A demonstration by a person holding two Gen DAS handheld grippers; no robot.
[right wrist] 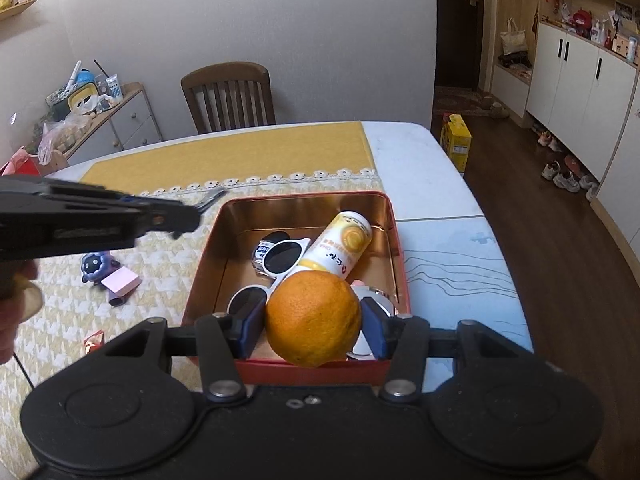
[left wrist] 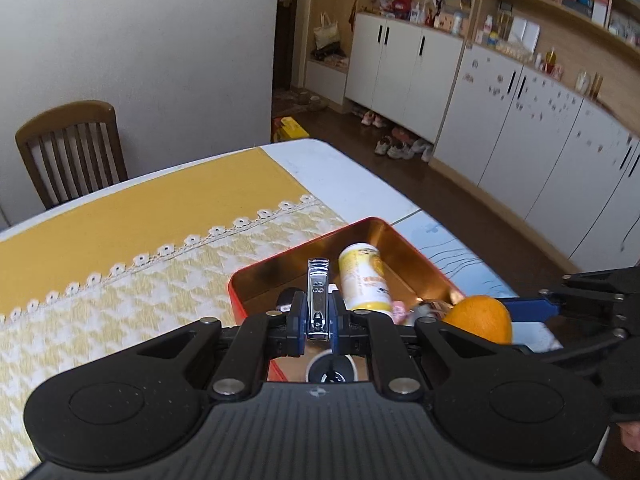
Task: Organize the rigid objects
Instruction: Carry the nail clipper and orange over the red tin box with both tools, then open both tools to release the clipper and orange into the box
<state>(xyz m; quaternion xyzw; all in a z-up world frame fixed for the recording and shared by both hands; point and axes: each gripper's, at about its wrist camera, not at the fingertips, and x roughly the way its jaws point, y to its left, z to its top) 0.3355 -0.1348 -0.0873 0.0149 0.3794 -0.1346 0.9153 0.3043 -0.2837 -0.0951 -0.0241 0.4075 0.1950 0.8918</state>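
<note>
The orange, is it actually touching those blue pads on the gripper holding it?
Touching. The right wrist view shows the orange squeezed between the right gripper's blue pads, no gap either side.

The desk (right wrist: 420, 168) is white, its near part covered by a yellow cloth (right wrist: 224, 156) edged with a white lace band. Behind the desk a brown wooden chair (right wrist: 228, 96) stands against a plain pale wall (right wrist: 240, 12). Right of the desk lies dark wooden floor (right wrist: 532, 216), with a yellow box (right wrist: 456, 140) just beside the desk's corner and shoes (right wrist: 564, 176) along white cabinets (right wrist: 576, 84). Beyond the chair's left, a low grey drawer unit (right wrist: 120, 120) carries clutter
</note>
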